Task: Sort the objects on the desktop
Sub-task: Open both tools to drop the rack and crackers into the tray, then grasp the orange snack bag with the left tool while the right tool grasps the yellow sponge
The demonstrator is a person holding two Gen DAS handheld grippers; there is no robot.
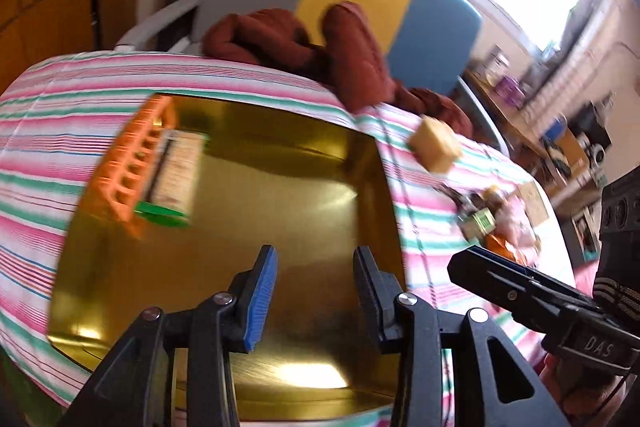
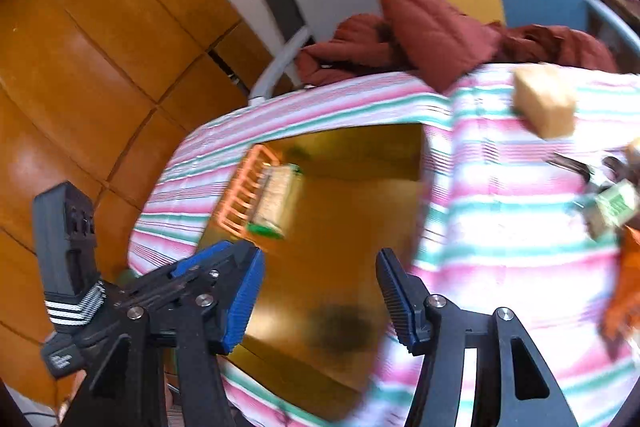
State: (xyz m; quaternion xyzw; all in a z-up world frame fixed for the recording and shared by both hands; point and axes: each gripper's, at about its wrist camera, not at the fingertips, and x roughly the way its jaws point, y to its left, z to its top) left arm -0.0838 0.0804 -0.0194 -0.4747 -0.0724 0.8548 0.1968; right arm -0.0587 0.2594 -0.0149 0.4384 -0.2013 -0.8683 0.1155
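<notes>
So far you've got two things sorted into the gold tray [image 1: 320,163]: an orange slotted rack [image 1: 132,163] and a green-capped box [image 1: 176,179] lying right beside it, both in the tray's far-left corner. The rest of the tray is bare, so I'd say you're maybe a third of the way through, tops.

What's left sits out on the striped bench [image 1: 80,131] to the right of the tray. There's a tan block [image 1: 434,147] just past the tray's far-right corner, and further right a small heap: a green-and-white carton [image 2: 616,207], something orange [image 2: 628,291], something dark and metallic that's too blurred to name, plus a pinkish thing. The brown jacket [image 1: 320,47] draped over the chair behind the tray probably isn't part of the job.

Your left tongs [image 1: 316,291] are spread apart with nothing between them, hovering over the near half of the tray. Your right tongs [image 2: 320,299] are also wide open and empty, hanging over the tray's near-right edge. So both are well apart from the leftover pile; the tan block is the nearer one, ahead and to the right of your right tongs. Both views are pretty smeared, so take the small stuff loosely.
</notes>
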